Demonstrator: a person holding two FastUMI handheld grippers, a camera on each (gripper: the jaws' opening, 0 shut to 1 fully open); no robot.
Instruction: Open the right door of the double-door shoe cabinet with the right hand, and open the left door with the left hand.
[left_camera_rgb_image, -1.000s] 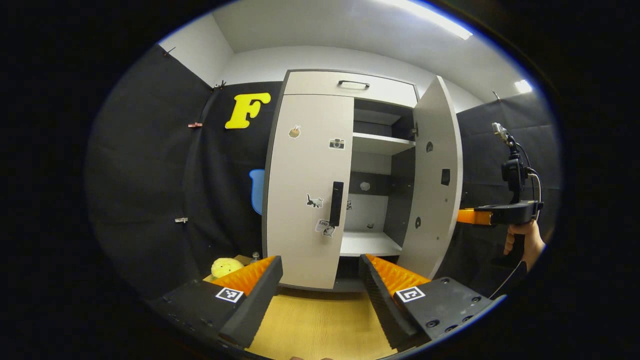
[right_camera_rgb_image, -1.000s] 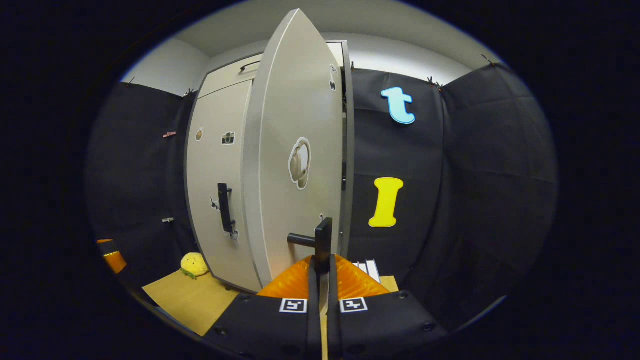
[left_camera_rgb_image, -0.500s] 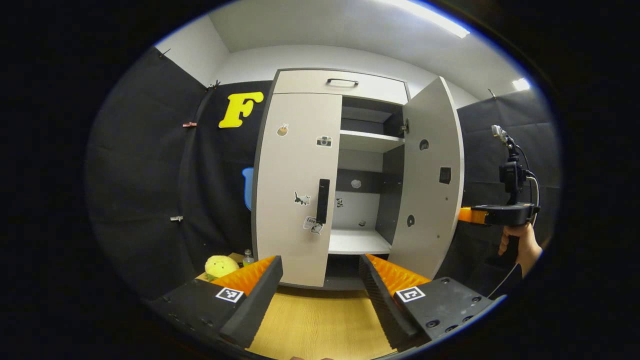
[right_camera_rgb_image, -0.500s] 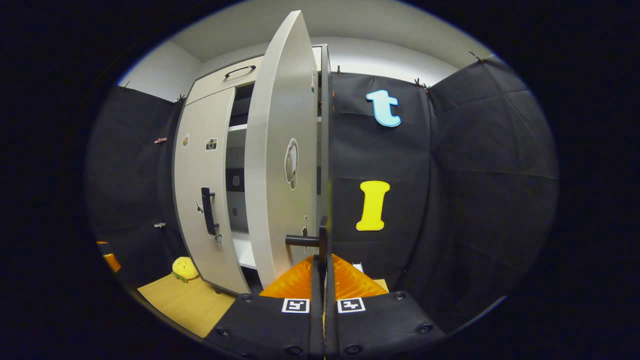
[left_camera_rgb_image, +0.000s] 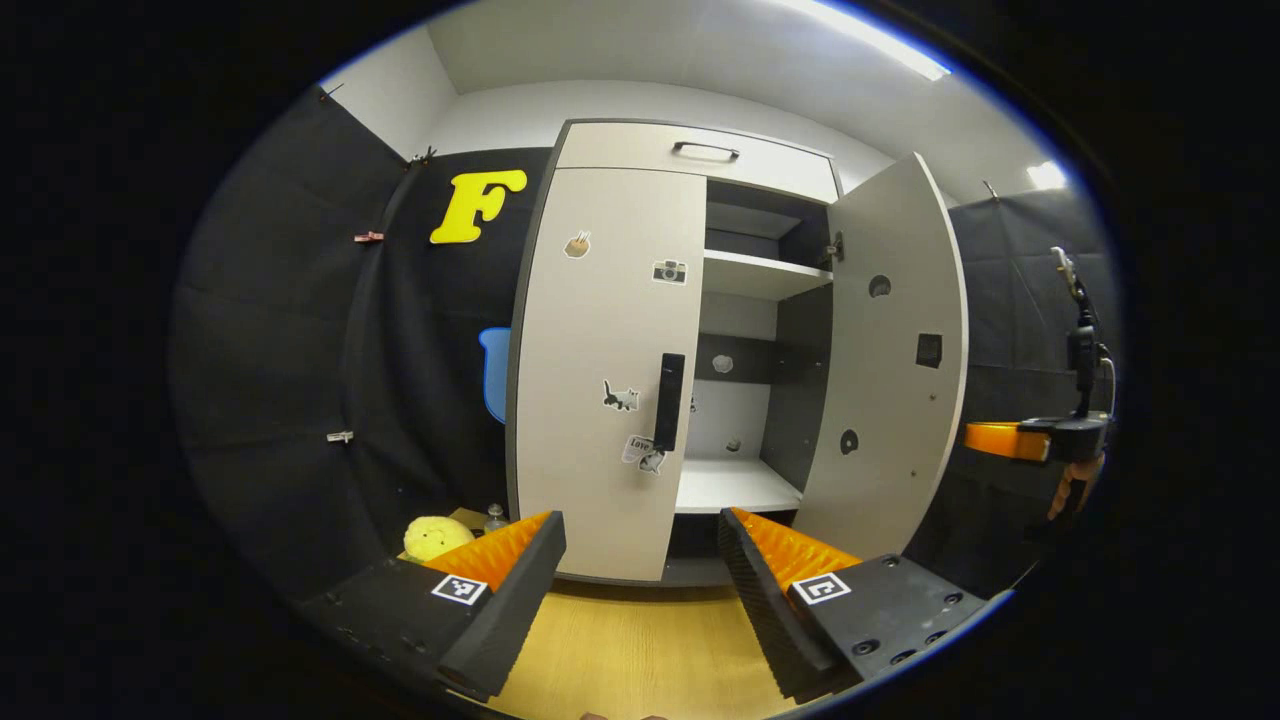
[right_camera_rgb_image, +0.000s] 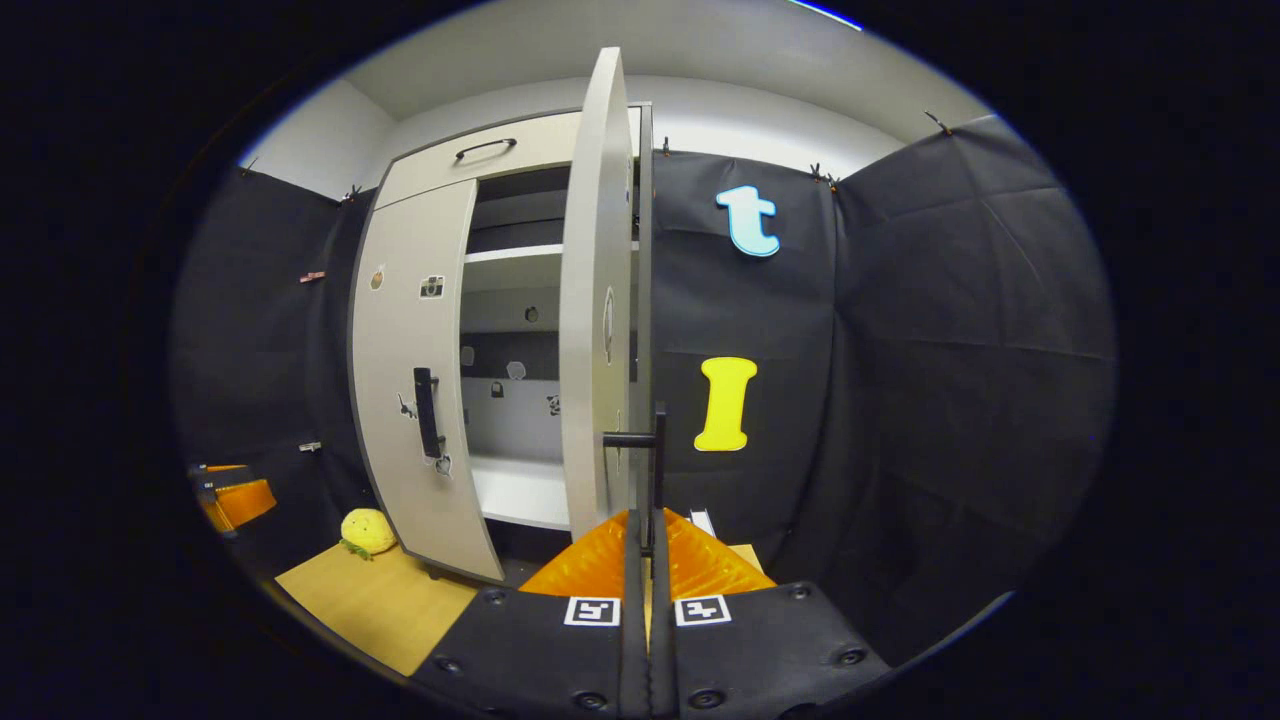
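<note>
The pale double-door shoe cabinet stands ahead. Its left door (left_camera_rgb_image: 600, 370) is closed, with a black vertical handle (left_camera_rgb_image: 670, 400) near its inner edge. My left gripper (left_camera_rgb_image: 640, 530) is open, holds nothing, and sits low in front of that door, well short of the handle. The right door (left_camera_rgb_image: 895, 370) is swung wide, so the shelves (left_camera_rgb_image: 745, 485) show. In the right gripper view this door (right_camera_rgb_image: 595, 330) appears edge-on. My right gripper (right_camera_rgb_image: 647, 520) is shut on its black handle (right_camera_rgb_image: 655, 460). That right gripper (left_camera_rgb_image: 985, 439) also shows past the door, and the left gripper (right_camera_rgb_image: 235, 495) at far left.
A yellow plush toy (left_camera_rgb_image: 435, 537) and a small bottle (left_camera_rgb_image: 493, 517) lie at the cabinet's left foot on the wooden floor (left_camera_rgb_image: 640, 650). A drawer (left_camera_rgb_image: 700, 150) with a dark handle tops the cabinet. Black cloth walls close in on both sides.
The right door has swung further open, drawn by the right gripper on its handle. The left gripper has stayed open in front of the closed left door, shifting only slightly.
</note>
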